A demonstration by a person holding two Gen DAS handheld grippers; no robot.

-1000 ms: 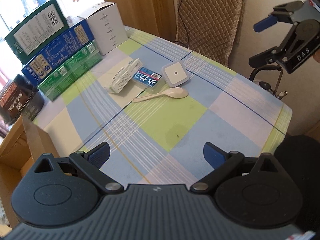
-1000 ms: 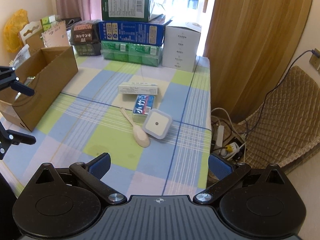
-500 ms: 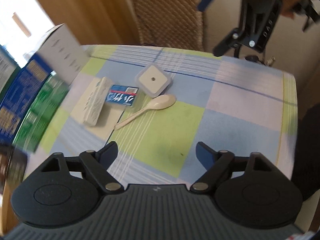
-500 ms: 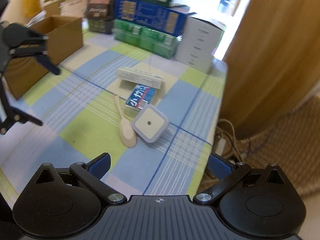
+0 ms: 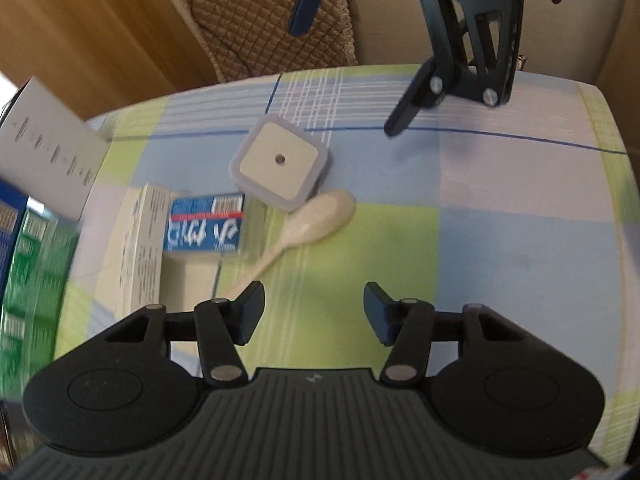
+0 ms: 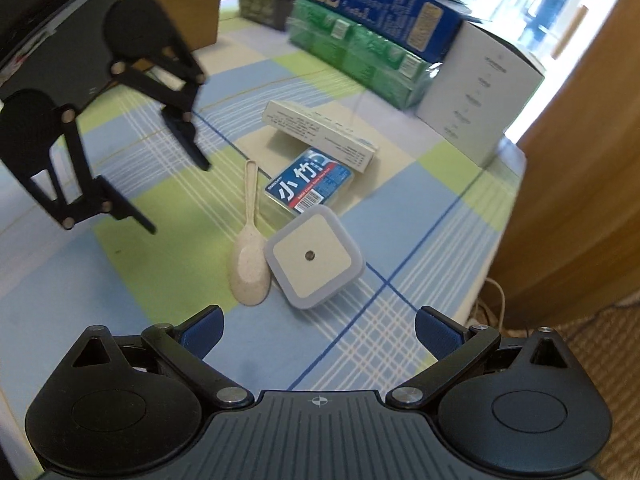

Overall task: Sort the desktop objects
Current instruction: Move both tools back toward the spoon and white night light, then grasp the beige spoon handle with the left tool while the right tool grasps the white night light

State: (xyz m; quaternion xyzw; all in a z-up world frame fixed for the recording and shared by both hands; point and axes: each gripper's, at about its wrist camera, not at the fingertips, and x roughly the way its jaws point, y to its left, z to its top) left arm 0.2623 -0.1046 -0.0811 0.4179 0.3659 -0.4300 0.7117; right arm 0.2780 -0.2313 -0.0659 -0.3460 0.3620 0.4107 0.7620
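On the checked tablecloth (image 5: 400, 248) lie a beige spoon (image 5: 316, 220), a white square night light (image 5: 280, 162), a blue pack (image 5: 204, 230) and a long white box (image 5: 140, 240), all close together. My left gripper (image 5: 314, 308) hangs over the cloth just short of the spoon's handle end. Its jaws are closing with nothing between them. My right gripper (image 6: 318, 322) is open and empty, just in front of the night light (image 6: 314, 256) and the spoon (image 6: 250, 264). Each gripper shows in the other's view: left gripper (image 6: 179, 199), right gripper (image 5: 346, 80).
Stacked green cartons (image 6: 360, 60), a blue carton (image 6: 380, 12) and a white box (image 6: 480, 92) line the far edge. A cardboard box (image 6: 188, 8) stands at the far left. Beyond the table's right edge are a quilted chair (image 5: 260, 20), a curtain and floor cables (image 6: 492, 300).
Both grippers have come down and in toward the cluster of objects, rolling as they went. The left jaws have narrowed; the right jaws stay wide.
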